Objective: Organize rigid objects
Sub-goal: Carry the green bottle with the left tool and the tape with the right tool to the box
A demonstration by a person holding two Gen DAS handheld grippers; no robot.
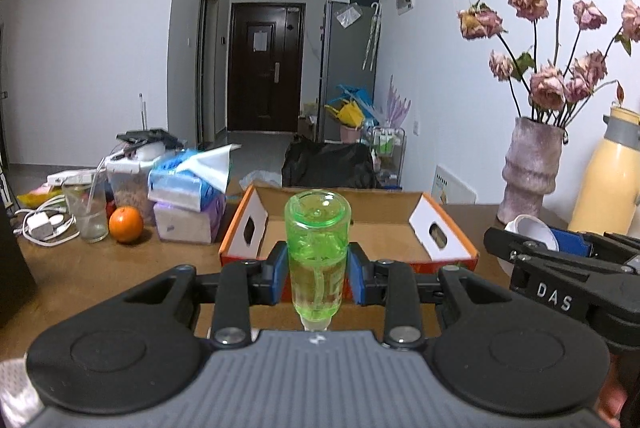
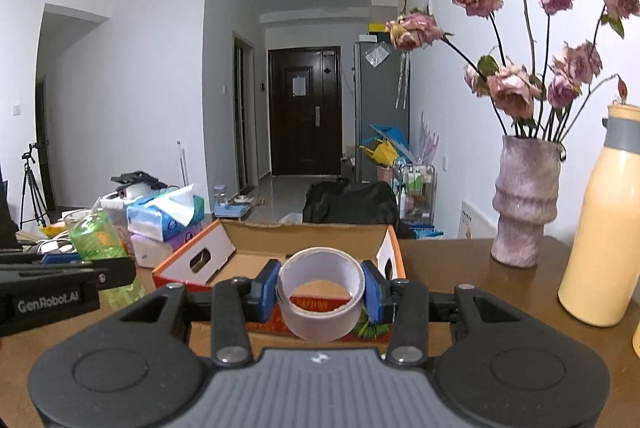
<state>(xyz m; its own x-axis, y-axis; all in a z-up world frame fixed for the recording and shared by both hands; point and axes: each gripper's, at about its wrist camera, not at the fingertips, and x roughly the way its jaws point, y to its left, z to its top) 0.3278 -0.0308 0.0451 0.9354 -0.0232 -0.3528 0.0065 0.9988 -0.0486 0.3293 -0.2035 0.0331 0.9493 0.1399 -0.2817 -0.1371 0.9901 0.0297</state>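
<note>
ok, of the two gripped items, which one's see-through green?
The green bottle, clamped upside down in the left gripper. The right gripper holds an opaque white tape roll.

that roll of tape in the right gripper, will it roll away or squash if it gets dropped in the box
The tape roll looks like a stiff ring: the right gripper clamps it without visible denting, so it probably won't squash. It is round, so on edge it may roll; laid flat in the cardboard box it should stay. Probably light.

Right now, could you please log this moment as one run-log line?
left hand-held gripper: shut on green bottle | right hand-held gripper: shut on tape roll | both before open cardboard box
</note>
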